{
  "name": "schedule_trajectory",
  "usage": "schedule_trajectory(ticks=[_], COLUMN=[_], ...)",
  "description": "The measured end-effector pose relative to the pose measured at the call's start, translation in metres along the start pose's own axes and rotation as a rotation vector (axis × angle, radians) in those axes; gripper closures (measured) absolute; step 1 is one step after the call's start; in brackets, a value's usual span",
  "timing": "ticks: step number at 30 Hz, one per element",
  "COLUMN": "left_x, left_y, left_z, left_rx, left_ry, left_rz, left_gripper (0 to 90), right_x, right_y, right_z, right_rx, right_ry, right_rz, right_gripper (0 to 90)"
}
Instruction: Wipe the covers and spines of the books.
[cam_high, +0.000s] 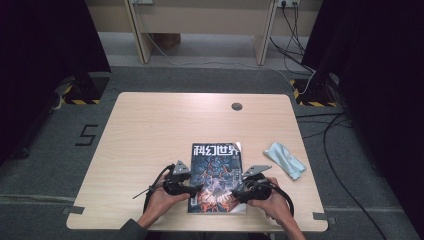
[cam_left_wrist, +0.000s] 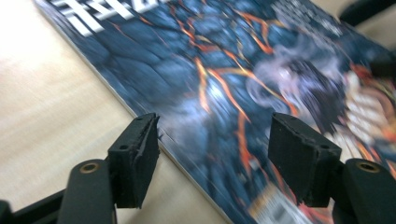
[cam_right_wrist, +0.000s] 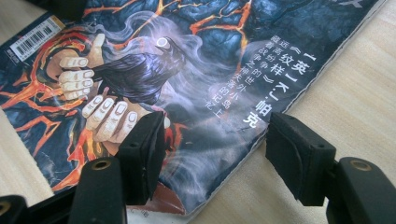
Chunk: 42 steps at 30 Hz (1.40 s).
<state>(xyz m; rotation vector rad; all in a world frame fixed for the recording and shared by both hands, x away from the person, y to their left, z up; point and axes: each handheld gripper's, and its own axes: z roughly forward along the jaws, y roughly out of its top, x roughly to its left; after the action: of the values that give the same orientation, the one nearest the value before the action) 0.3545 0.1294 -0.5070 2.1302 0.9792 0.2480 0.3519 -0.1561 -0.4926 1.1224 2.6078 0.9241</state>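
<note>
A magazine (cam_high: 216, 167) with a dark blue and orange cover and a white title lies flat near the table's front edge. My left gripper (cam_high: 198, 189) rests at its left edge, held by a hand. In the left gripper view the magazine (cam_left_wrist: 224, 84) runs under the left gripper (cam_left_wrist: 215, 156), whose jaws stand apart with the cover's edge beside one pad. My right gripper (cam_high: 235, 193) is at the magazine's lower right. In the right gripper view the right gripper (cam_right_wrist: 217, 156) straddles the edge of the magazine (cam_right_wrist: 187, 60), one jaw over the cover, the other over bare wood. Neither grips anything.
A crumpled light blue cloth (cam_high: 285, 159) lies to the right of the magazine. The wooden table (cam_high: 155, 125) has a round grey cable hole (cam_high: 236, 106) near its far edge. Cables (cam_high: 330, 130) run across the floor at the right, and a bench stands behind.
</note>
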Motion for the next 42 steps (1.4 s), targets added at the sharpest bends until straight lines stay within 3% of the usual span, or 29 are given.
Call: schedule_trajectory(ticks=[9,29,42], left_x=[0.006,0.031,0.042], left_y=[0.003,0.007,0.009], left_z=[0.004,0.004,0.003], left_rx=[-0.012,-0.022,-0.023], left_ry=[0.039,0.1,0.123], left_rz=[0.001,-0.053,-0.053], left_gripper=[35.0,35.9,35.6], right_x=[0.0,-0.001,-0.003], right_y=[0.004,0.026,0.036], right_z=[0.005,0.025,0.035], right_rx=[-0.016,-0.048,-0.072], right_ry=[-0.029,-0.061,-0.058], right_rz=[-0.024,-0.007,0.007], right_gripper=[38.7,38.6,38.3])
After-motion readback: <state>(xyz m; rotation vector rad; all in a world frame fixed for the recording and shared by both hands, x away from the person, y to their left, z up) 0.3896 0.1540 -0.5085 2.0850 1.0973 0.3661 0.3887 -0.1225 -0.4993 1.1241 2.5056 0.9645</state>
